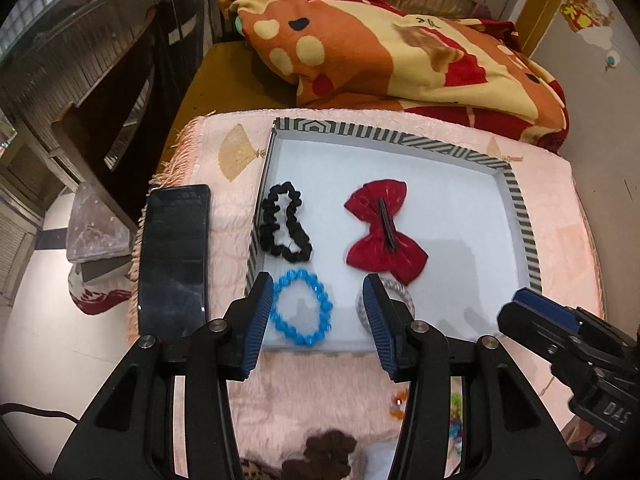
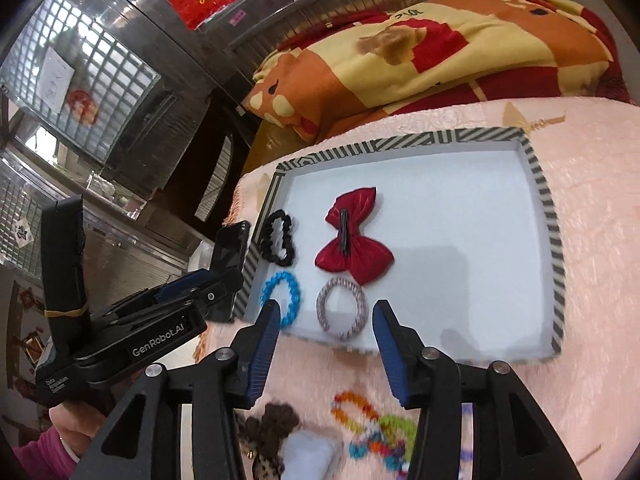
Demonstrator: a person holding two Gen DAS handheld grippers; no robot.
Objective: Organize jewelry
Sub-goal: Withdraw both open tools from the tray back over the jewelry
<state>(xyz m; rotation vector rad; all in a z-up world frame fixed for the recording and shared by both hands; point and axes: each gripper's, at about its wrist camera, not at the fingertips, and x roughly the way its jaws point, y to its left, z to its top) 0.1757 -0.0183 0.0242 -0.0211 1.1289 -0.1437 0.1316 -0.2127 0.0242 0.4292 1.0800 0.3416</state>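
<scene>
A striped-rim tray (image 1: 520, 216) (image 2: 548, 208) lies on a pink cloth. In it are a black scrunchie (image 1: 284, 226) (image 2: 278, 240), a red bow clip (image 1: 384, 232) (image 2: 352, 240), a blue bead bracelet (image 1: 304, 308) (image 2: 282, 292) and a grey woven ring (image 1: 404, 292) (image 2: 342, 308). My left gripper (image 1: 318, 316) is open and empty, hovering over the tray's near edge around the blue bracelet. My right gripper (image 2: 326, 340) is open and empty above the tray's near edge. Loose pieces lie on the cloth nearer me: a brown scrunchie (image 2: 276, 420) (image 1: 328, 452) and colourful bead bracelets (image 2: 372, 428).
A black phone (image 1: 174, 256) lies on the cloth left of the tray. A folded orange, red and cream blanket (image 1: 400, 52) is piled behind the tray. A dark wooden cabinet (image 1: 100, 92) stands at the left. The cloth's left edge drops to the floor.
</scene>
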